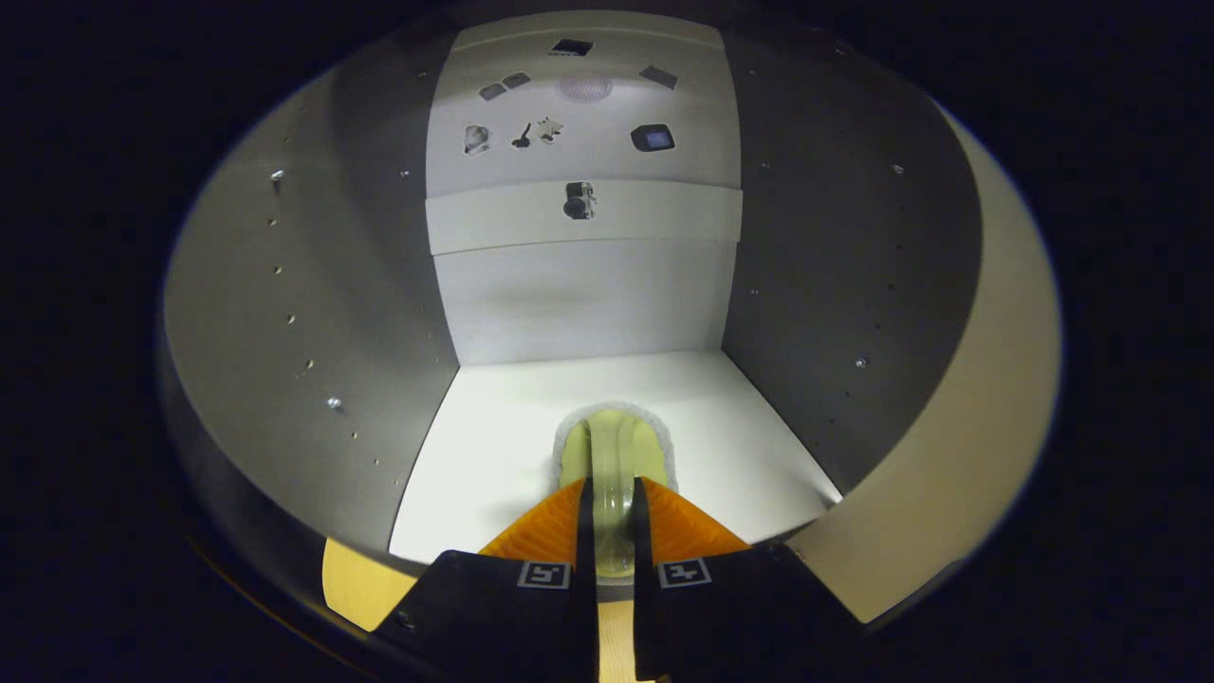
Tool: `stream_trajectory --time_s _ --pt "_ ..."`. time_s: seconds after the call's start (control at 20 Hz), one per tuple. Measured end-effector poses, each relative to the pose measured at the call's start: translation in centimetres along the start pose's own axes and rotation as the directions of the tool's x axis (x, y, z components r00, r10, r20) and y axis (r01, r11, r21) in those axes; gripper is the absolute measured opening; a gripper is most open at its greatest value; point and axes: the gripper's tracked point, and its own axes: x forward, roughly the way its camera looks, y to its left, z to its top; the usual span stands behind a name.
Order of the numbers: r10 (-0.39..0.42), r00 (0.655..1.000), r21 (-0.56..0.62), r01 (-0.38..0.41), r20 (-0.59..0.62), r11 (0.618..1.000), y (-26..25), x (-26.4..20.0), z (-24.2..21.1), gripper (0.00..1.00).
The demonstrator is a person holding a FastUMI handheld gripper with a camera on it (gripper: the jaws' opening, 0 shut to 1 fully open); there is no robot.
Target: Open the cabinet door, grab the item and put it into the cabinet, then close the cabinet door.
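A: Where's the gripper [614, 531]?

B: Reaching into the open cabinet [313, 313]. Its two fingers [555, 531] stand close together, with a narrow gap, and both press on a pale, clear arched handle that runs up between them.

A: Handle of what?

B: A pale yellow item [615, 446] with a whitish, fuzzy-looking rim (some kind of brush or scrubber, though I can't tell which). It sits on the white cabinet floor [493, 427], just ahead of the fingertips, roughly midway between the two side walls and nearer the front edge than the back.

A: Is it resting on the floor or held above it?

B: I can't tell; its edge looks close to the surface.

A: And the rest of the cabinet?

B: Grey side walls with small drilled holes and a few pegs. The back panel [583, 299] is pale. Above it a lighter band carries a small dark fitting [579, 200], and higher up some small dark shapes show around a round grille [583, 88].
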Motion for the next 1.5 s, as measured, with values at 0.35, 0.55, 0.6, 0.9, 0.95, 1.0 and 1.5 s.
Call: stream_trajectory --time_s 0.35,0.55,0.6,0.9,0.95,1.0,1.5 --pt "-0.03 0.997 0.009 0.031 -0.077 0.999 0.1 3.6 -0.3 0.18" --pt "-0.034 0.997 0.043 0.037 -0.071 0.998 0.1 5.1 0.3 0.2" --pt "-0.035 0.997 0.043 0.038 -0.07 0.998 0.0 5.0 0.4 0.22" --pt "-0.04 0.999 -0.007 0.04 0.013 0.999 -0.2 3.9 1.8 0.72" --pt "-0.033 0.999 -0.02 0.034 0.04 0.999 0.0 3.6 2.4 0.86" --pt "-0.027 0.997 -0.026 0.029 0.071 0.999 0.1 1.9 3.0 1.0" --pt "0.013 0.894 -0.04 0.006 0.447 0.999 0.1 -16.7 9.3 0.98"
